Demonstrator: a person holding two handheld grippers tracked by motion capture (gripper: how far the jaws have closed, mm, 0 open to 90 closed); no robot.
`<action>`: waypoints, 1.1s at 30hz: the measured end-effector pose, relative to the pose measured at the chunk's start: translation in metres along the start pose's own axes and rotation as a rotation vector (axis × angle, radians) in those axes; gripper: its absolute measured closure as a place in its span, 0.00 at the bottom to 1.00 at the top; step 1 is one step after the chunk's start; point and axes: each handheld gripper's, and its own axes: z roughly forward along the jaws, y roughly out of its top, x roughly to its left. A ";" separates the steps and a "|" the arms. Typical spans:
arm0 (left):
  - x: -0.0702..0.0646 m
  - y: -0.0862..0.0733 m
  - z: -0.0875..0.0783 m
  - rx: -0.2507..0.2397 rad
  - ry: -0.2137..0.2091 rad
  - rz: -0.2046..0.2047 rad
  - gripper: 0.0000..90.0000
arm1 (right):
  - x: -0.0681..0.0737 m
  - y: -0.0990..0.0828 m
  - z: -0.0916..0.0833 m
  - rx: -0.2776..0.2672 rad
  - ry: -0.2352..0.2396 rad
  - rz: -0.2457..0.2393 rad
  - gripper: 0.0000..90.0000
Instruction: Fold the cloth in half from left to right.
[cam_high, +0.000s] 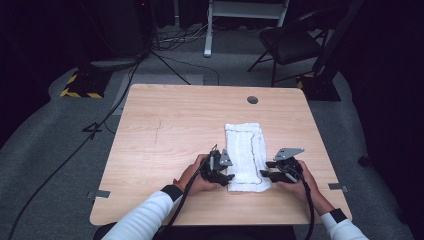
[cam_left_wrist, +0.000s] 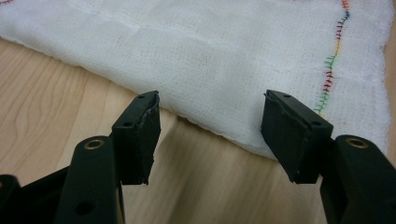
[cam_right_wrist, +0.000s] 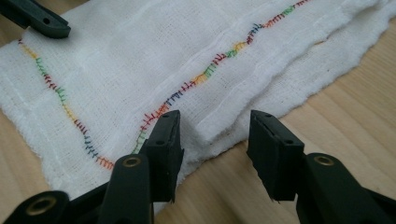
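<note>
Item: white folded cloth (cam_high: 246, 156), coloured stitching along its hem, lying flat on your wooden counter (cam_high: 170, 130) toward the near edge. Your left hand-held gripper (cam_left_wrist: 210, 135) stands released at its left edge, jaws apart, pads clear. Your right hand-held gripper (cam_right_wrist: 215, 149) stands released, jaws straddling the near right corner, not pressing.

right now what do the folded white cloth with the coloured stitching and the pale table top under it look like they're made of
Folded white cloth with coloured stitching: looks like soft woven cotton gauze, matte; the open grid weave and fuzzy edges show in both gripper views, with a multicoloured thread seam. Pale table top: wood grain with a smooth, faintly glossy finish; solid wood or printed laminate, I cannot tell which.
</note>
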 end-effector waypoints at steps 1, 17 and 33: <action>-0.002 -0.003 -0.002 -0.005 0.004 0.001 0.44 | 0.003 0.000 0.000 -0.001 0.001 -0.006 0.61; -0.030 -0.038 -0.034 0.007 -0.015 -0.089 0.41 | 0.045 -0.002 -0.003 -0.003 0.069 -0.077 0.52; 0.029 0.005 -0.026 -0.053 0.024 -0.126 0.24 | -0.020 0.043 0.013 -0.089 -0.072 0.001 0.48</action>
